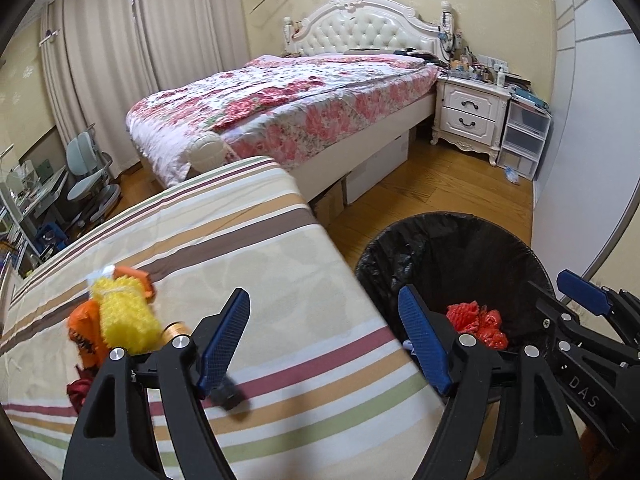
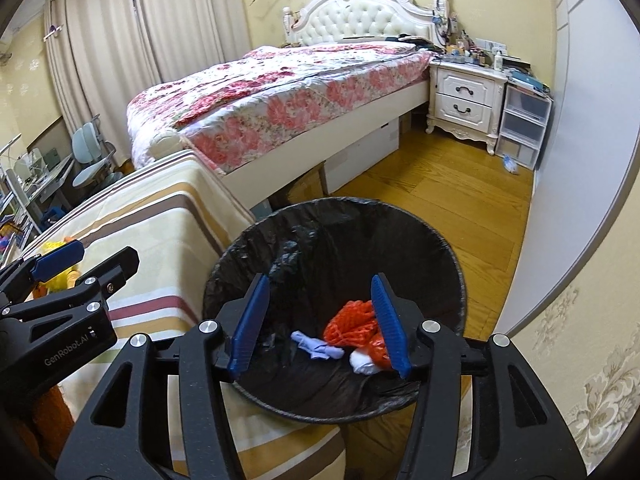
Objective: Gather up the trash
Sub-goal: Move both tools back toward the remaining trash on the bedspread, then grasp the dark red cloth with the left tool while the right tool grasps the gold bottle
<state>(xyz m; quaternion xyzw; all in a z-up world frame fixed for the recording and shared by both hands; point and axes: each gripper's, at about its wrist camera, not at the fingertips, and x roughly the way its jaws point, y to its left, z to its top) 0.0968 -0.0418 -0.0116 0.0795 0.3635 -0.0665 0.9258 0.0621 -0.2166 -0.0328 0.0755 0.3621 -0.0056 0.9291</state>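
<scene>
A bin lined with a black bag [image 2: 448,248] stands on the floor beside a striped cover [image 1: 240,240]. In it lie an orange-red net [image 2: 350,322], a pale lilac scrap [image 2: 316,346] and a white scrap [image 2: 362,362]. My right gripper [image 2: 320,324] hangs open over the bin, nothing pressed between its blue pads. My left gripper [image 1: 324,340] stands open above the cover's edge, empty. To its left on the cover lie a yellow foam net [image 1: 124,316], an orange wrapper [image 1: 86,336] and a dark red piece [image 1: 78,390]. A small dark object [image 1: 228,394] sits by the left fingertip.
A bed with a floral quilt [image 1: 288,104] fills the room behind, with boxes under it. A white nightstand [image 1: 470,114] and plastic drawers [image 1: 522,136] stand at the back right. A wall [image 1: 580,140] runs along the right; wooden floor [image 1: 460,184] lies between.
</scene>
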